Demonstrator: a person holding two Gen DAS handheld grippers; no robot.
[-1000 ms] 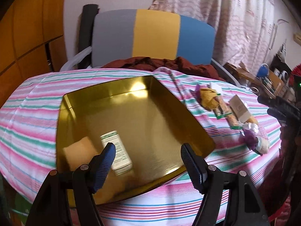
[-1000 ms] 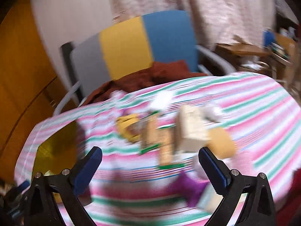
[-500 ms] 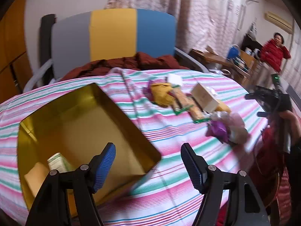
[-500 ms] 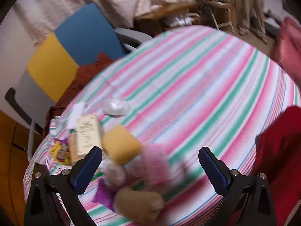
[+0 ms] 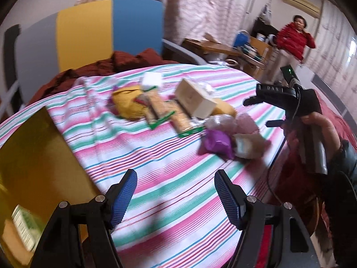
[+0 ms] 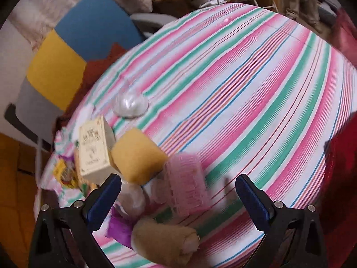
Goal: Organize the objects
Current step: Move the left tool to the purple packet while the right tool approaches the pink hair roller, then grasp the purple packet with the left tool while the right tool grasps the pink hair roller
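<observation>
A round table under a pink-and-green striped cloth [image 6: 245, 84] carried a cluster of clutter: a cream cardboard box [image 6: 94, 149], a yellow sponge block [image 6: 137, 156], a pink mesh roll [image 6: 186, 189] and a purple wrapper [image 5: 216, 143]. The right gripper [image 6: 178, 197] hovered above the cluster, jaws wide and empty. The left gripper [image 5: 175, 193], equally spread and empty, hung over bare cloth beside the gold square tin [image 5: 33, 156], well apart from the cluster.

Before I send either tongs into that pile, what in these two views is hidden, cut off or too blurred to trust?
- Gold tin, left wrist view: cut off by the left edge; the green-labelled box inside is blurred, label unreadable.
- Purple wrapper, right wrist view: mostly hidden behind the right tongs' left finger.
- Cream box: print too blurred to read.
- Snack bars, left wrist view: motion-blurred.
</observation>
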